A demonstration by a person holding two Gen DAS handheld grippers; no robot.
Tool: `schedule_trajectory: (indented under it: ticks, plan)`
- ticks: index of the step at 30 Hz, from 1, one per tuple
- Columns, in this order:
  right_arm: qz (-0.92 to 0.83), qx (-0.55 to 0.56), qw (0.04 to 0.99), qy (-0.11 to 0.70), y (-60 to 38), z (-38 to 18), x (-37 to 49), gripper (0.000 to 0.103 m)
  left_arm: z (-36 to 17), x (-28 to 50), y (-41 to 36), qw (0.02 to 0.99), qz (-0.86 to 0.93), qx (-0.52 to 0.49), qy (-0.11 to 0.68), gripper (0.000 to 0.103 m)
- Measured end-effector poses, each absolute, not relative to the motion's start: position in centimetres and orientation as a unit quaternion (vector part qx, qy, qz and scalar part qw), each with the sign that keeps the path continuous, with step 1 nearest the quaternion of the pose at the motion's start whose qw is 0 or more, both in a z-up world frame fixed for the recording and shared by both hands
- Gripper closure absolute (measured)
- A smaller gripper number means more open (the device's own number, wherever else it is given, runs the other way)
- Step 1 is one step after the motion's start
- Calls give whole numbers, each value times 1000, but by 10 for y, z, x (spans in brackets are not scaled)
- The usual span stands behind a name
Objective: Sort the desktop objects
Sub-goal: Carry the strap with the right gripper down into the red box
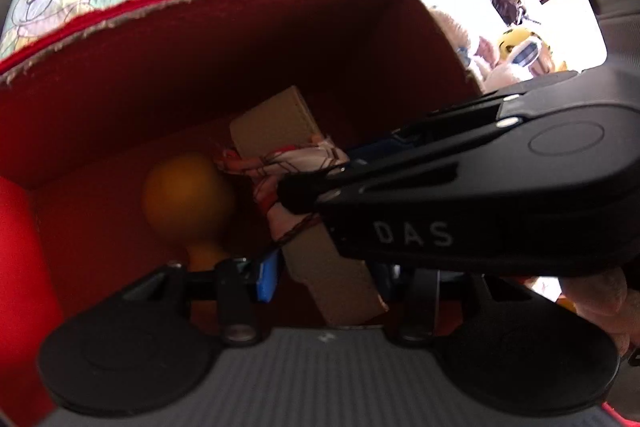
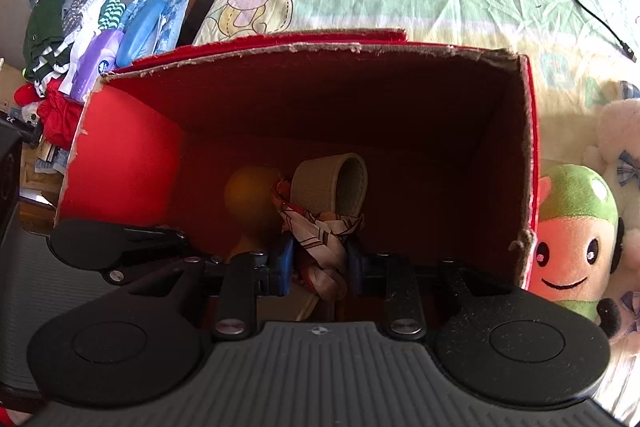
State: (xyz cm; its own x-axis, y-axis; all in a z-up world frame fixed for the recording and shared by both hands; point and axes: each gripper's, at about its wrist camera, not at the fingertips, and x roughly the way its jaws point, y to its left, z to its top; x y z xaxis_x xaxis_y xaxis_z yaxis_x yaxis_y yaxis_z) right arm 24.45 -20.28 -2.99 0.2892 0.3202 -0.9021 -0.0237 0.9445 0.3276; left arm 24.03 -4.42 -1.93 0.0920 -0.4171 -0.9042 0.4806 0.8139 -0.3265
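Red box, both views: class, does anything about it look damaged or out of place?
Yes. The red box has a ragged, torn top rim showing bare cardboard. Inside, the tan strap lies tilted, a patterned scarf knotted around it, between the right claw's fingers.

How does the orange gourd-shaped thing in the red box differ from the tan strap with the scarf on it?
The orange gourd-shaped object is rounded, bulbous and plain; the tan strap is flat, bent into a loop, with a patterned scarf knotted round it. The gourd lies free, while the right hand-held gripper has its fingers either side of the scarf. Both sit inside the red box.
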Motion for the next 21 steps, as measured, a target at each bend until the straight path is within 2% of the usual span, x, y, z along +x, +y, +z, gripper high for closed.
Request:
schedule_trajectory:
  ticks: [9, 21]
  plan:
    - [99, 82, 792, 596, -186, -50, 246, 76, -28, 247, -46, 733, -273, 63, 620, 55]
    - [138, 149, 792, 576, -201, -47, 239, 75, -24, 247, -29, 728, -303, 15, 615, 55]
